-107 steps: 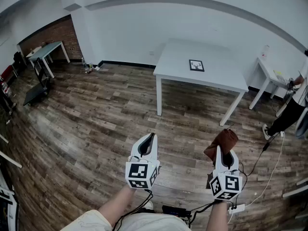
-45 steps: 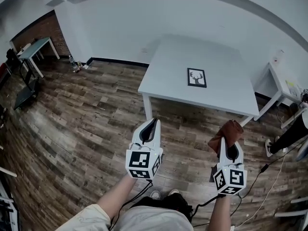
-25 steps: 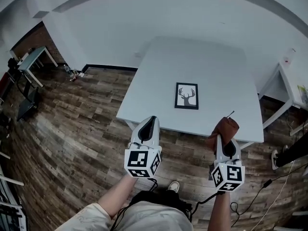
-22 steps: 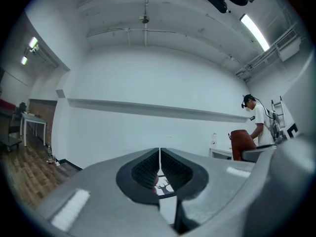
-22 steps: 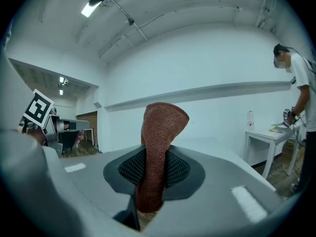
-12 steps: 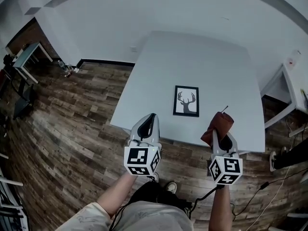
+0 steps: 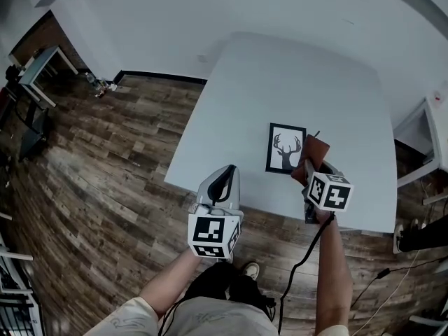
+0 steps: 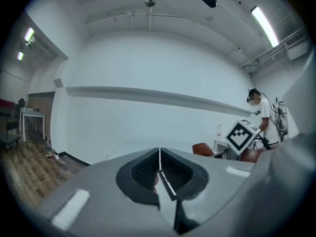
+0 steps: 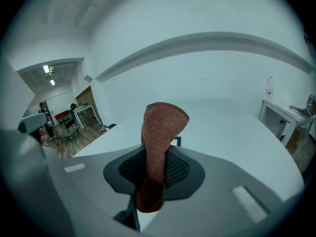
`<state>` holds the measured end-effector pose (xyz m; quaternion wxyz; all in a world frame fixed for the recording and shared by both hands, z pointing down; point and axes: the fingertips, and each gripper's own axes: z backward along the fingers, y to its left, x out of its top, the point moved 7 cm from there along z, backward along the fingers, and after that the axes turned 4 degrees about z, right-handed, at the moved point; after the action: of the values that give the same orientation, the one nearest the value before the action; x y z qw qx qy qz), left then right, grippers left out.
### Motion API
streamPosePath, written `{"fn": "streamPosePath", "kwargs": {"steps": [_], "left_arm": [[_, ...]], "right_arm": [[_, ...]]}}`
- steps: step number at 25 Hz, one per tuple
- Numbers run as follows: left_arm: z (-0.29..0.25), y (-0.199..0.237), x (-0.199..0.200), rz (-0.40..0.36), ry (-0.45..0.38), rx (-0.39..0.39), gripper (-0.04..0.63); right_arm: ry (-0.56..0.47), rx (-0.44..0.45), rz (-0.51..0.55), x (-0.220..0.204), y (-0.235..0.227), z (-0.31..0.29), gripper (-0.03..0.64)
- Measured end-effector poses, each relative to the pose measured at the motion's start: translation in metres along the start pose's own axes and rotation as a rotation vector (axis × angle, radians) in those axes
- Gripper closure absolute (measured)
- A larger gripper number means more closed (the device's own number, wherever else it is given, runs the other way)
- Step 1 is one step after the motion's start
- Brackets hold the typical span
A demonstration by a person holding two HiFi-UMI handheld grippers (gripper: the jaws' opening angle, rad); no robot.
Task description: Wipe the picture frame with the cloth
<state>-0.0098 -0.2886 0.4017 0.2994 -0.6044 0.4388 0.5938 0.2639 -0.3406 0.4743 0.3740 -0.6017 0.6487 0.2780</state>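
While clamping cloth (image 7: 313, 151) in right gripper (image 7: 310, 165), poised by right edge of frame (image 7: 283, 148), centre-right on table (image 7: 294, 75). Left gripper (image 7: 225, 176): closed, empty, lower centre. Approach step. Next: lower cloth onto frame, wipe.

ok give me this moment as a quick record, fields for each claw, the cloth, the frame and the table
left claw: shut, nothing between its jaws
right claw: shut on the cloth
cloth: reddish brown, sticking up out of the jaws
picture frame: flat on the table, black border, deer print
table: white
cloth to frame: at the frame's right edge in head view; contact cannot be told
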Motion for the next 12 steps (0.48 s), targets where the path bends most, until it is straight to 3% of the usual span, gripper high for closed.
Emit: {"fn": "streamPosePath", "kwargs": {"steps": [6, 12], "left_arm": [[-0.011, 0.022, -0.008, 0.018, 0.013, 0.029, 0.595], [-0.020, 0.037, -0.019, 0.047, 0.032, 0.050, 0.595]], "right_arm": [[0.230, -0.029, -0.030, 0.008, -0.016, -0.082, 0.514], [0.382, -0.060, -0.091, 0.002, -0.032, -0.129, 0.514]]}}
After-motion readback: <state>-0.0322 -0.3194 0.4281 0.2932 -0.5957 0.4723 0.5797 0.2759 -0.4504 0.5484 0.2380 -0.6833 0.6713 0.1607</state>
